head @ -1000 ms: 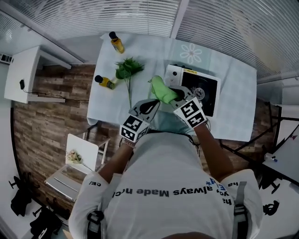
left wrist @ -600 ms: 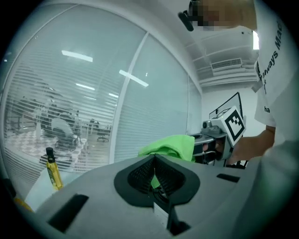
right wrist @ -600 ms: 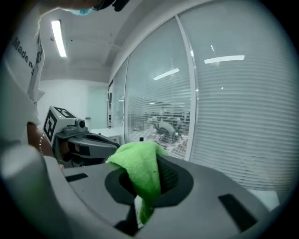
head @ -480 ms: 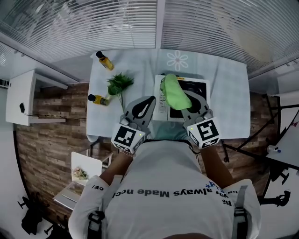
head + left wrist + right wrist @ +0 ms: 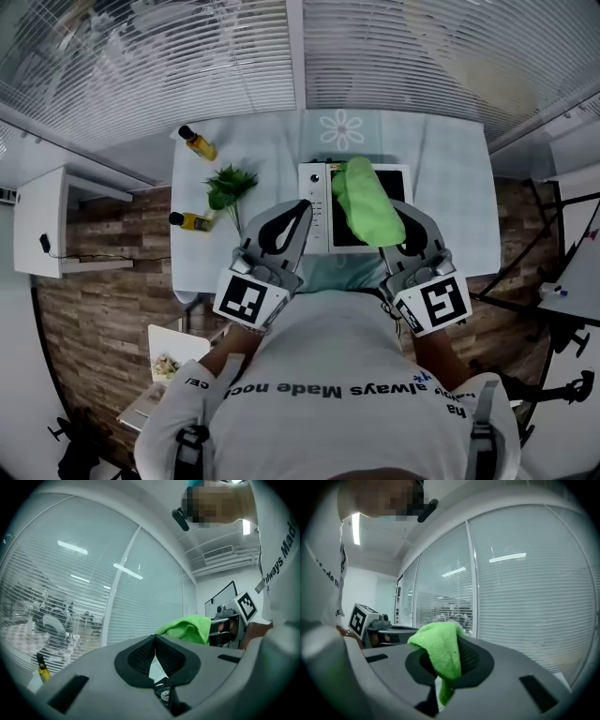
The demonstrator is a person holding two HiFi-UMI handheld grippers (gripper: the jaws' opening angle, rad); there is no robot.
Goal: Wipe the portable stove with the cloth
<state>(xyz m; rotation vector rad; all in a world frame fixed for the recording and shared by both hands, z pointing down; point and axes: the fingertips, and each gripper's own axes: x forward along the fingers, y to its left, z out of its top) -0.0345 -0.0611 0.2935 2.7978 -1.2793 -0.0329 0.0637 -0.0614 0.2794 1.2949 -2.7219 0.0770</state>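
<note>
"Where's the cloth (image 5: 440,653) at the moment?"

"Pinched in the right gripper (image 5: 401,228). Its jaws are closed on a fold near one edge, so most of the green towel flops forward over the tips. I'd guess that's deliberate, since a loose pad in front gives something to drag across the surface."

"And is it on the portable stove (image 5: 317,211)?"

"Not as far as I can judge. From above it overlaps the black top, but the right gripper's own camera looks out at the window blinds, not down. So it seems to be held up in the air, in front of the person's chest."

"What's the left gripper (image 5: 155,654) doing?"

"Nothing much. Its jaws are pressed together with nothing between them, and it's raised beside the other one. It could steady the stove later."

"Anything in the way?"

"The two bottles (image 5: 197,142) and the plant (image 5: 228,186) sit well to the left on the table (image 5: 450,187). The stove is right at the near edge, within easy reach."
</note>
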